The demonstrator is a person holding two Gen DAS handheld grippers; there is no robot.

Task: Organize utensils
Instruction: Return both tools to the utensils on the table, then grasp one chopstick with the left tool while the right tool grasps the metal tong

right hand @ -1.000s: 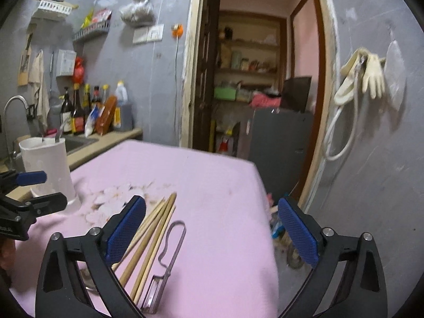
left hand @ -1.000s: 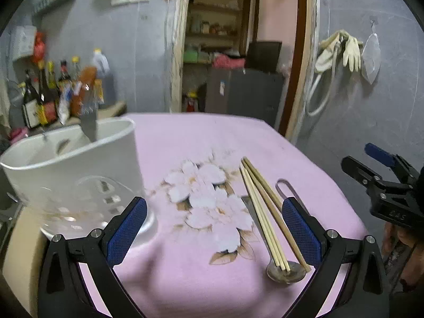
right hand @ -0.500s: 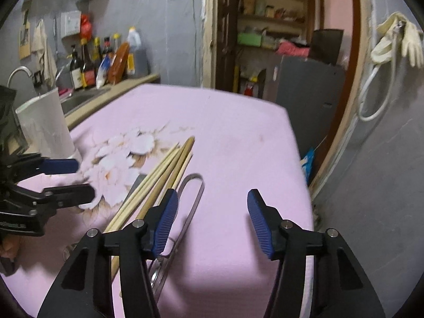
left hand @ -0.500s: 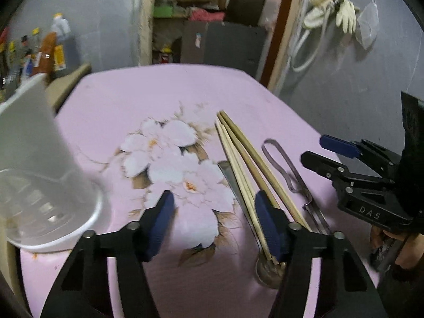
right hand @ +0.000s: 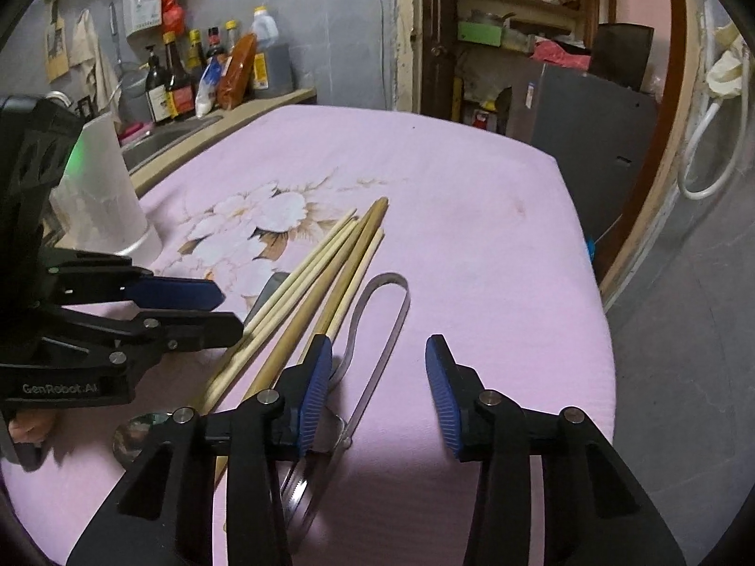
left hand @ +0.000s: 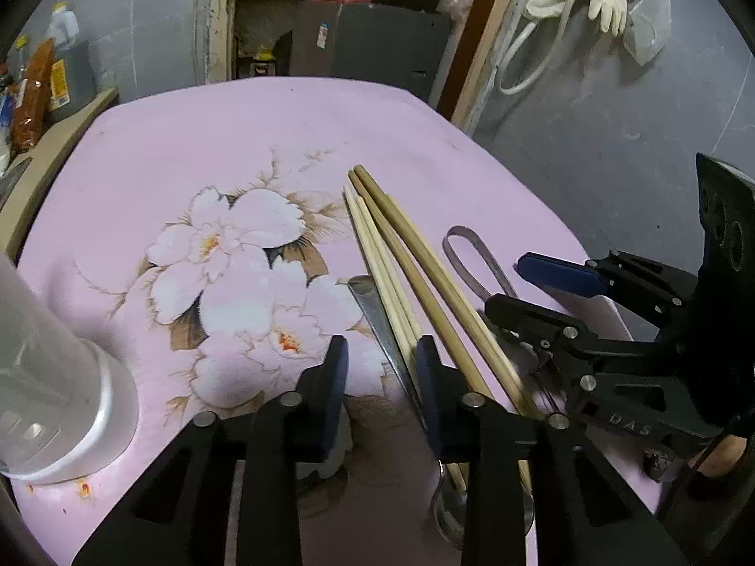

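Note:
Several wooden chopsticks (left hand: 415,264) (right hand: 330,273) lie side by side on the pink flowered cloth (left hand: 236,132). A metal spoon (left hand: 373,311) lies on their left, its bowl (right hand: 137,434) nearest me. A metal peeler (right hand: 382,311) (left hand: 472,250) lies on their right. My left gripper (left hand: 382,377) (right hand: 231,311) hovers low over the spoon handle; its jaws are closing with the handle between them, untouched. My right gripper (right hand: 377,391) (left hand: 505,283) hangs over the peeler, its jaws closing around the looped handle without pressing it. The white utensil holder (left hand: 56,377) (right hand: 104,207) stands at the left.
A counter with bottles (right hand: 212,70) and a sink runs along the table's left side. The table's right edge (right hand: 590,283) drops to a grey floor. An open doorway and a dark cabinet (right hand: 590,108) lie beyond the far edge.
Both grippers have tipped downward and sunk toward the utensils, and both pairs of jaws have narrowed a lot. The holder has slid to the left edge of the left wrist view.

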